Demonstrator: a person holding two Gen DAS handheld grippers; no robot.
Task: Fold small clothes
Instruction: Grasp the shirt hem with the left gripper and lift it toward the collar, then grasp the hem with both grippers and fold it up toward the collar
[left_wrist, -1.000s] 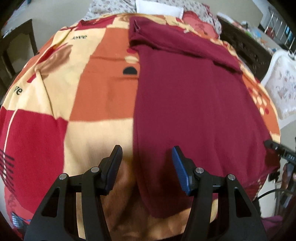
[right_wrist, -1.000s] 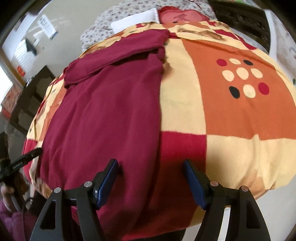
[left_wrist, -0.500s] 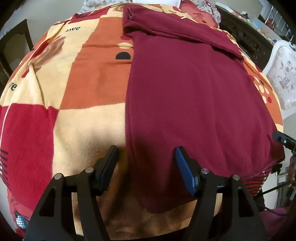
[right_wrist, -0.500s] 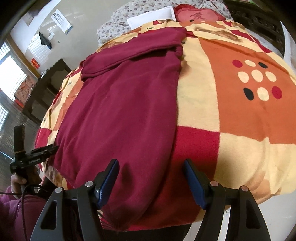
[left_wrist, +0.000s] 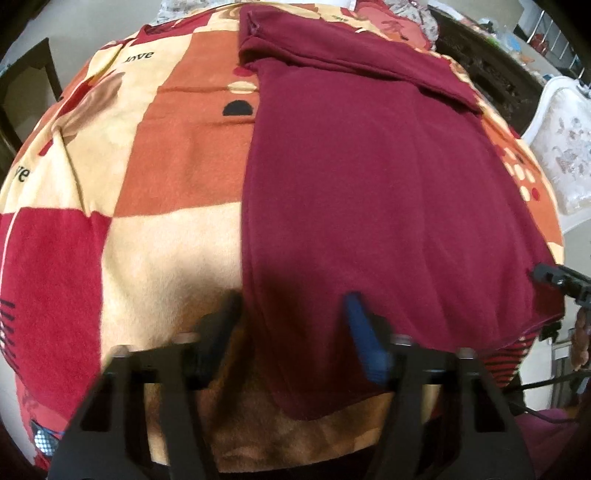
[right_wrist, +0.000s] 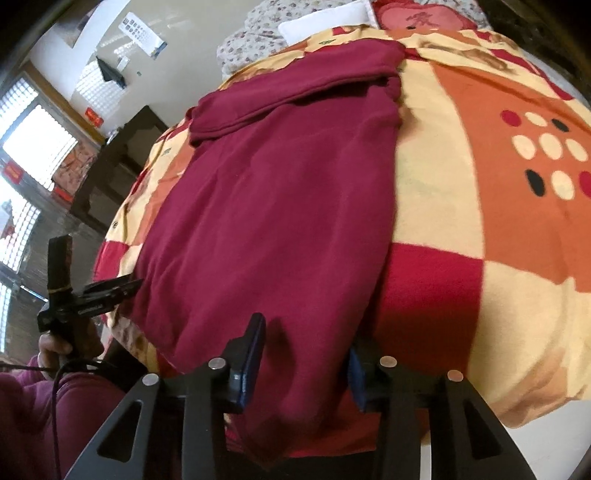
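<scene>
The maroon garment (left_wrist: 369, 192) lies flat on the patchwork blanket (left_wrist: 177, 155) covering the bed, running lengthwise from the near edge toward the far end, w/ a folded band (sleeve or collar part, can't tell which) across its far end. In the right wrist view the same garment (right_wrist: 273, 206) sits left of the blanket's (right_wrist: 480, 177) dotted orange patch.

Left gripper (left_wrist: 291, 325): jaws closing, motion-blurred. The garment's near left corner lies between them; the blue-padded finger (left_wrist: 360, 332) sits on the cloth, the other finger (left_wrist: 218, 328) on bare blanket just beside the garment's left edge. Whether the pads already press cloth is hard to make out due to blur; a gap shows.

Right gripper (right_wrist: 306, 354): jaws also closing, garment's near right corner bunched up between them. The left finger (right_wrist: 251, 354) is against the cloth; the right finger's pad (right_wrist: 356, 380) is mostly hidden behind the raised fold, so contact on that side can't be confirmed.

Near hem of the garment drops over the bed's near edge & is cut off by the gripper bodies in both views. Far end of the bed is partly out of frame; a white pillow (right_wrist: 325, 18) & floral fabric (right_wrist: 251, 40) show there.

The person's hand (right_wrist: 55, 343) and maroon sleeve (right_wrist: 40, 413) holding the left gripper show at the right wrist view's left edge; the rest of the person is out of frame.
</scene>
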